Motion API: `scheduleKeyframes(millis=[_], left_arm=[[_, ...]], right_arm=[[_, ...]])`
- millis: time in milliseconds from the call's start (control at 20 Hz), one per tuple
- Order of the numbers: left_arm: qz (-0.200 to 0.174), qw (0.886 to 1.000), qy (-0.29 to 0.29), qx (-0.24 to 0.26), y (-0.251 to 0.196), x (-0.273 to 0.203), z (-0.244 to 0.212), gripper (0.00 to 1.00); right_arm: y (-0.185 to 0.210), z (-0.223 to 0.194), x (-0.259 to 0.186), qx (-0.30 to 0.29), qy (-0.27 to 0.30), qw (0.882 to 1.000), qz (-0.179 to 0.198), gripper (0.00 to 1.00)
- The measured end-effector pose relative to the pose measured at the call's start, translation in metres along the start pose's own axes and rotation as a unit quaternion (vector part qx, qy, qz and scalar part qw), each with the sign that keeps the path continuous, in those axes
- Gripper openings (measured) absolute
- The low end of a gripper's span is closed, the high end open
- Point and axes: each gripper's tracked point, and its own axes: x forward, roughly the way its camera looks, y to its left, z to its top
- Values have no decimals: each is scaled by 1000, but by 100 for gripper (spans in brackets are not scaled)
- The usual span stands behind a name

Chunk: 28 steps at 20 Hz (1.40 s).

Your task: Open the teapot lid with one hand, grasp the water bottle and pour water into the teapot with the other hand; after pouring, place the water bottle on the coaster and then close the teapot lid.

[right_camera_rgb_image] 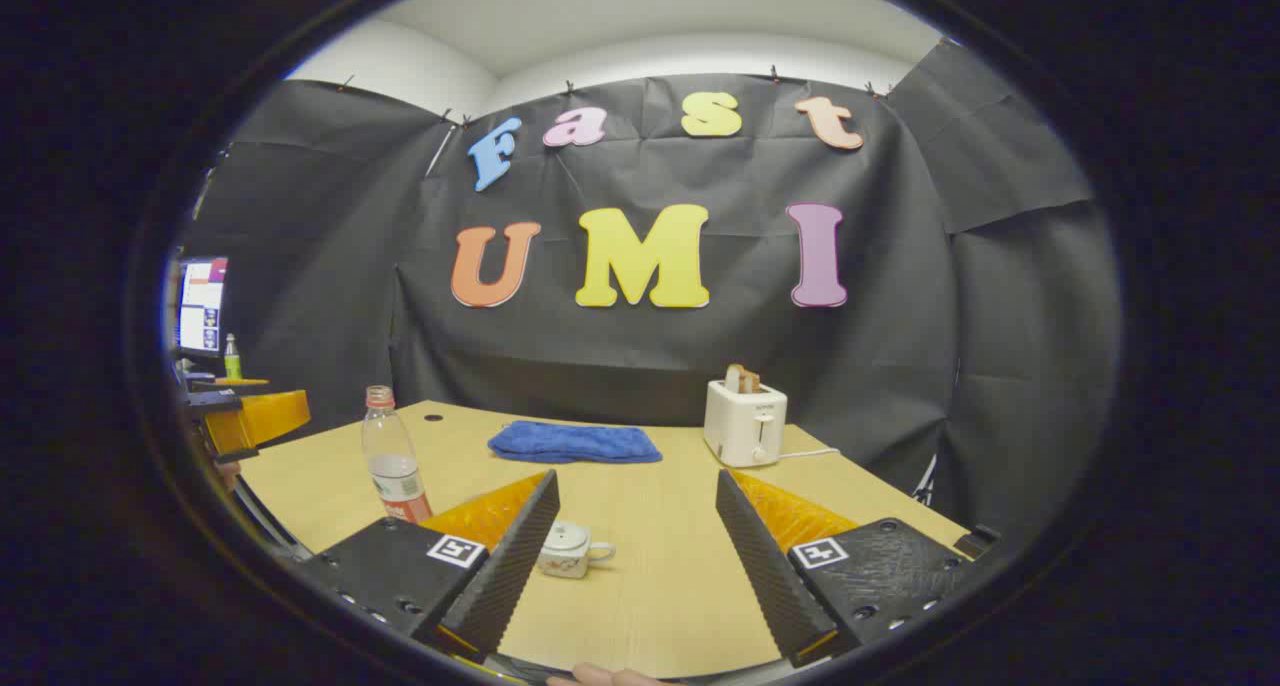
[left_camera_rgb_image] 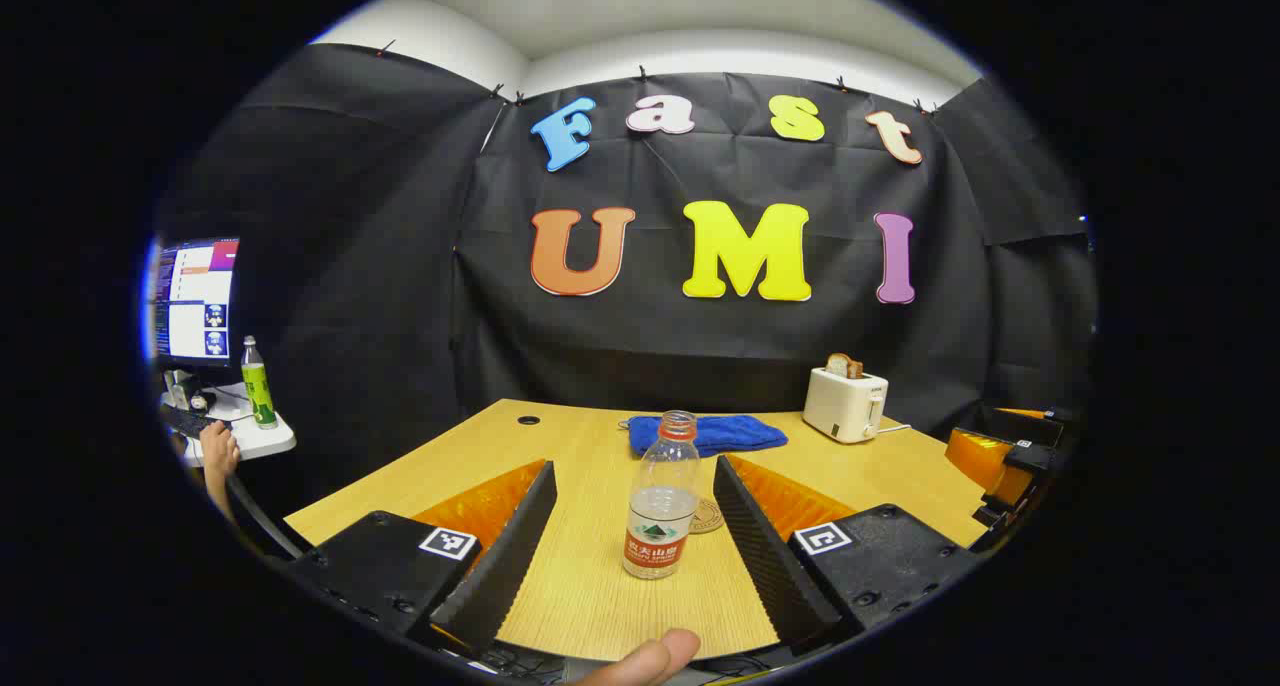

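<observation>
The left gripper [left_camera_rgb_image: 634, 551] is held wide open around the upright water bottle [left_camera_rgb_image: 661, 501], untouched, with the coaster [left_camera_rgb_image: 706, 516] just behind. The right gripper [right_camera_rgb_image: 634, 556] is spread wide, nothing held; the lidded teapot [right_camera_rgb_image: 568, 550] stands beside its left finger.

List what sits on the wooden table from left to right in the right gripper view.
Clear plastic water bottle with a red cap → small white ceramic teapot with its lid on → folded blue towel → white toaster with bread in its slot.
</observation>
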Motion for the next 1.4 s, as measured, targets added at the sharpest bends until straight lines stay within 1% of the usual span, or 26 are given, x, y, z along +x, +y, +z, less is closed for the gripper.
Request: scheduleKeyframes(millis=[50, 350, 400, 500, 550, 600, 800, 1000, 1250, 1300, 1350, 1400], left_arm=[[-1, 1000, 3, -1, 0, 1, -2, 99], [-9, 1000, 4, 6, -8, -1, -3, 99], [-10, 1000, 4, 8, -9, 0, -3, 99], [-11, 1000, 5, 10, -9, 1, -3, 99], [-12, 1000, 5, 11, -9, 1, -4, 99], [-12, 1000, 5, 12, -9, 1, -3, 99], [-11, 1000, 8, 10, -7, 2, -7, 99], [-15, 1000, 11, 18, -10, 5, -10, 99], [-19, 999, 7, 37, -19, 14, -18, 99], [-21, 999, 8, 39, -21, 15, -20, 99], [-19, 999, 10, 41, -22, 17, -23, 99], [-17, 999, 13, 43, -22, 20, -26, 99]], right_arm=[[0, 0, 0, -4, 0, 1000, 0, 95], [-1, -4, 1, -9, 2, 1000, -4, 95], [0, -7, 2, -7, 5, 1000, -2, 97], [-3, -9, 3, -5, 9, 1000, -7, 97], [-3, -11, 5, -4, 10, 1000, -6, 95], [-3, -13, 7, -4, 11, 1000, -5, 97], [-3, -26, 18, 2, 19, 1000, 0, 97], [9, -52, 36, 5, 35, 999, 14, 97], [34, -86, 78, 14, 71, 997, 39, 95], [39, -90, 86, 15, 73, 996, 43, 96], [45, -95, 93, 12, 78, 996, 46, 94], [51, -99, 102, 9, 81, 995, 51, 96]])
